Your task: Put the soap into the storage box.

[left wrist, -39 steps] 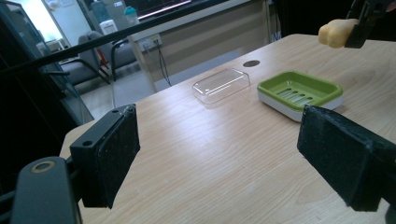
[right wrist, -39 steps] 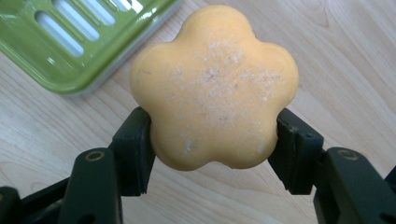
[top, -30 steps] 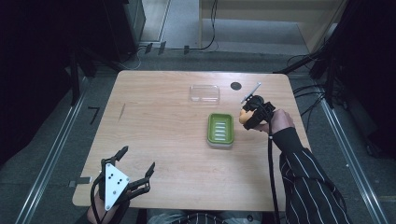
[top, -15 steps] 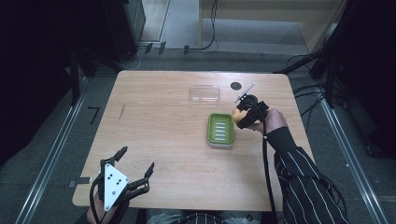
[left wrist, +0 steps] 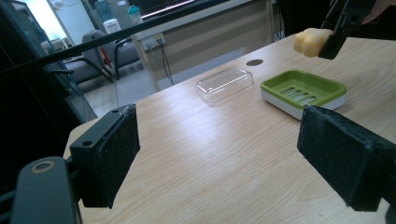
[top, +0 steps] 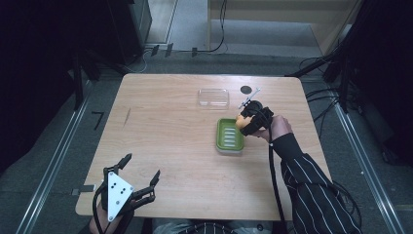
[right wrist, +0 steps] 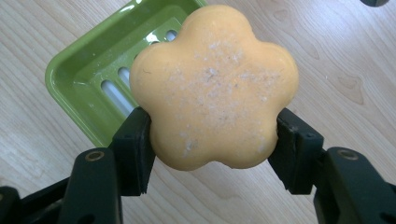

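Observation:
A flower-shaped orange soap [right wrist: 212, 88] is clamped between the jaws of my right gripper [top: 246, 122], which is shut on it. It hangs above the right end of a green soap dish [top: 230, 136], whose slotted tray [right wrist: 100, 74] lies just beneath the soap. In the left gripper view the soap [left wrist: 310, 42] floats above the dish [left wrist: 303, 89]. My left gripper [top: 141, 178] rests at the table's near left corner, open and holding nothing, with its pads [left wrist: 112, 151] wide apart.
A clear plastic lid [top: 213, 98] lies on the wooden table [top: 160, 126] behind the dish, also in the left gripper view as the lid [left wrist: 225, 83]. A dark round hole [top: 246, 89] and a small metal piece [top: 249, 97] sit near the far right edge.
My right gripper has carried the soap leftward and nearer, from beside the dish's right edge to above its right end. The left gripper has stayed put.

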